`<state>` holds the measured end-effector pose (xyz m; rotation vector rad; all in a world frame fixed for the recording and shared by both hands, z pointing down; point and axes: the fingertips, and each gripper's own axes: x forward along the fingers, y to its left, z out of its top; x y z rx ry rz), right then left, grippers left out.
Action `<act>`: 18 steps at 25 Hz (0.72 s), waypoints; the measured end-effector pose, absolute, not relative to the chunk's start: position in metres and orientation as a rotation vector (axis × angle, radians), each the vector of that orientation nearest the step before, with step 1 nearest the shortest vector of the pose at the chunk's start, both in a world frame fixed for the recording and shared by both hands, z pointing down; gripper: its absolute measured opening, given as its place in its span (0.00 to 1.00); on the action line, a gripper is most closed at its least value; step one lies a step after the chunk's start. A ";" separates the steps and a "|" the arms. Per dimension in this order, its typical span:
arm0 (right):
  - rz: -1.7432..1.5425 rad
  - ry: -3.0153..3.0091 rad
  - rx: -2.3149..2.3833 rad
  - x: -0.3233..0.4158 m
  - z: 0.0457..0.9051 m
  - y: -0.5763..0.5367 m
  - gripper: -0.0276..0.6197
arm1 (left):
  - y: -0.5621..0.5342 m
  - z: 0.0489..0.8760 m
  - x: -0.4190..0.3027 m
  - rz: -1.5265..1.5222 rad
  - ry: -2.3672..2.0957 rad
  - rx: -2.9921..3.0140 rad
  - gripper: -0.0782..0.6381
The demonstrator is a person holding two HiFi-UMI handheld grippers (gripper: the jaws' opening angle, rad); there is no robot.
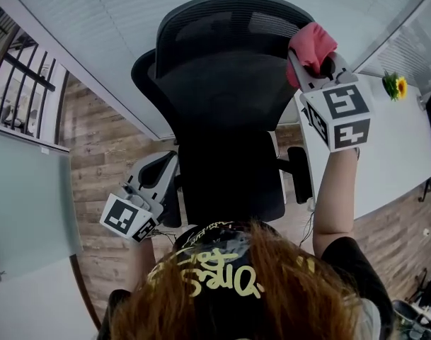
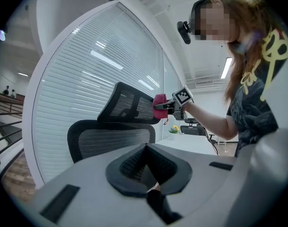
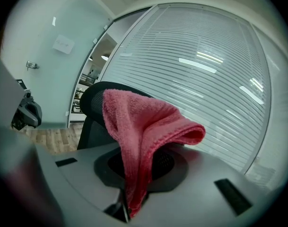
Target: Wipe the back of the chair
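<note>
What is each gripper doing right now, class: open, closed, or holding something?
Left gripper: closed, nothing between its jaws.
Right gripper: closed on the pink cloth.

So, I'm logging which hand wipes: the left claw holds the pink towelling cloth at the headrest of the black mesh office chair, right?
Not the left. The right claw holds the pink towelling cloth at the headrest of the black mesh office chair; the right gripper view shows the cloth pinched in its jaws.
</note>
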<state>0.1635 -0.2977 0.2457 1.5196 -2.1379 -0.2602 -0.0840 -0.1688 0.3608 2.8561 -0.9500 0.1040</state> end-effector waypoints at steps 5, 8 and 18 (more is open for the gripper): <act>-0.238 -2.179 1.528 0.148 0.245 -0.306 0.13 | -0.174 0.362 -0.098 0.097 -0.967 2.848 0.10; -0.241 -2.193 1.517 0.139 0.243 -0.313 0.13 | -0.180 0.358 -0.103 0.100 -0.965 2.859 0.10; -0.263 -2.214 1.530 0.107 0.244 -0.320 0.13 | -0.186 0.354 -0.112 0.056 -0.954 2.866 0.10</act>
